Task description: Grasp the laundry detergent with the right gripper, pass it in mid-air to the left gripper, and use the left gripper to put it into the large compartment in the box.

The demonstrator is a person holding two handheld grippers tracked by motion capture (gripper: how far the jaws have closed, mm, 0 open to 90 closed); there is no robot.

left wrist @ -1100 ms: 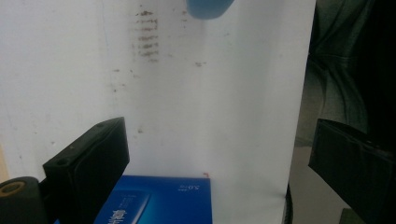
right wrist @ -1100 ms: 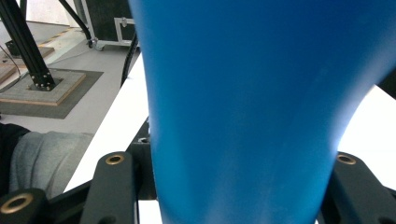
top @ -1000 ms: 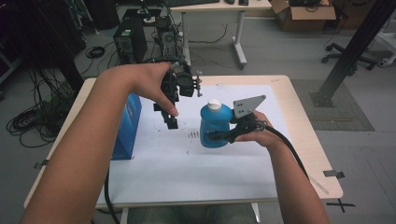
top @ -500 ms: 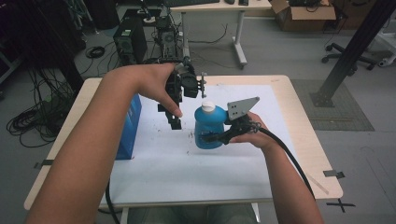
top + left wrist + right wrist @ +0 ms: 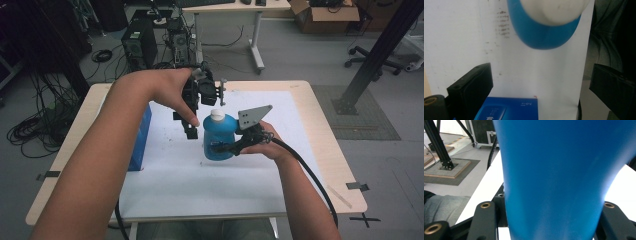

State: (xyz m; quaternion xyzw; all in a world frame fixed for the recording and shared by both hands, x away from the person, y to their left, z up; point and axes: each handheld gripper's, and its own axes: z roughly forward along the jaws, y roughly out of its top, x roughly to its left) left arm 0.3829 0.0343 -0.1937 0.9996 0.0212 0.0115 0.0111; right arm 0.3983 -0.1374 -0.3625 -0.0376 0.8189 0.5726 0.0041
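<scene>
Now my right gripper [image 5: 220, 148] pinches the upright blue bottle [image 5: 218, 137], while my left gripper [image 5: 191, 131], jaws spread, hangs just beside its white cap [image 5: 217, 114].

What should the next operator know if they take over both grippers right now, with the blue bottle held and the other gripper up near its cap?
Right gripper: shut on the blue bottle, gripping its body from the side; the bottle stands upright on the white mat.
Left gripper: open, jaws wide apart, pointing down beside the bottle's white cap, not touching it.
Blue box: at the mat's left edge, untouched.
Done: bottle steadied.
Left: probably move the left gripper over the cap and close on it; the cap is still on.
</scene>
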